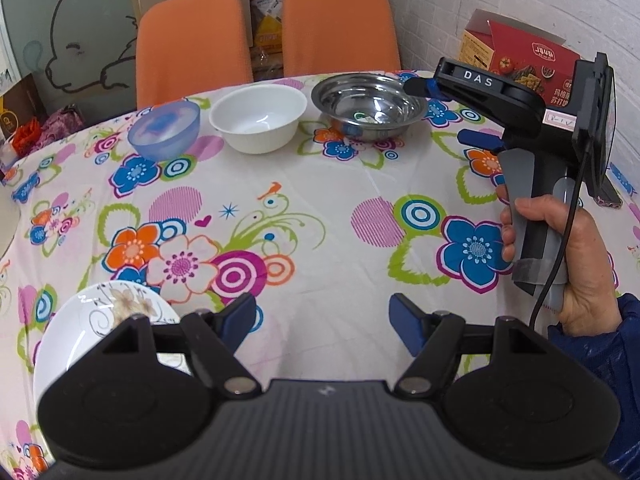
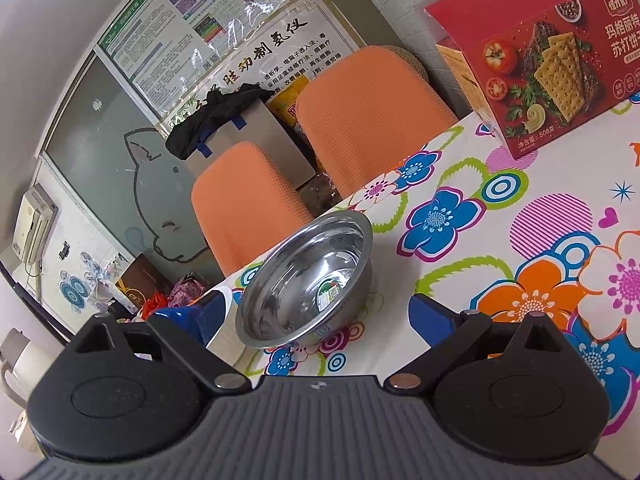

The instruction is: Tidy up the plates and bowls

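Three bowls stand in a row at the far side of the table: a translucent blue bowl, a white bowl and a steel bowl. A flowered white plate lies at the near left, partly hidden under my left gripper, which hovers open and empty over the tablecloth. My right gripper, held by a hand, is open at the steel bowl's right rim, one finger over the rim and one outside it. In the right wrist view the steel bowl fills the gap of the right gripper.
A red cracker box stands at the table's far right by the wall. Two orange chairs are pushed against the far edge. The flowered tablecloth covers the table.
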Tool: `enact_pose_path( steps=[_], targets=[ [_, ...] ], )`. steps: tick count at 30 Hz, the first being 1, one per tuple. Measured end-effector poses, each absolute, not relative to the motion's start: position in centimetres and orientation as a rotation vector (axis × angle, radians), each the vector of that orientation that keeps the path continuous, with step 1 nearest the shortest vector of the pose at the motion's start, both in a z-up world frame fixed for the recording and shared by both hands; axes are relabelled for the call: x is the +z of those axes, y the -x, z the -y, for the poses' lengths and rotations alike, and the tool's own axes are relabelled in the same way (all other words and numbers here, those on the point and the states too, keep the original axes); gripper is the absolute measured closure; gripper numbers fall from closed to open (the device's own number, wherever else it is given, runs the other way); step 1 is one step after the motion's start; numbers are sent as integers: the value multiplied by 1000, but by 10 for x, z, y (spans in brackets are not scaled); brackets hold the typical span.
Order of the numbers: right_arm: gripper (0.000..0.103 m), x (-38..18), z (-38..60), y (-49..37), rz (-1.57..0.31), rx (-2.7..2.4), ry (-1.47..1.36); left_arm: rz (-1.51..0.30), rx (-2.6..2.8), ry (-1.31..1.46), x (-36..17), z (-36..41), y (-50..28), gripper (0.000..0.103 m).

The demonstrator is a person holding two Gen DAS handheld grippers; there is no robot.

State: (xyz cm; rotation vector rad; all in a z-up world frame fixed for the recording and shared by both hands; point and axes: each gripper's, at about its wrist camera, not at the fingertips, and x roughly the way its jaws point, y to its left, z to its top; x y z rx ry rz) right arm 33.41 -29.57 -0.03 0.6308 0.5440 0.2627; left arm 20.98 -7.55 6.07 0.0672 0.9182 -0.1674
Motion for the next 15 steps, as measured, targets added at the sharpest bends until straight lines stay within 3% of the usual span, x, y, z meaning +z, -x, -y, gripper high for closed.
enact_pose_path(
  steps=[15],
  targets=[
    [17, -5, 295, -339, -567, 247, -610, -939, -175, -47, 53, 68, -221, 31]
  ],
)
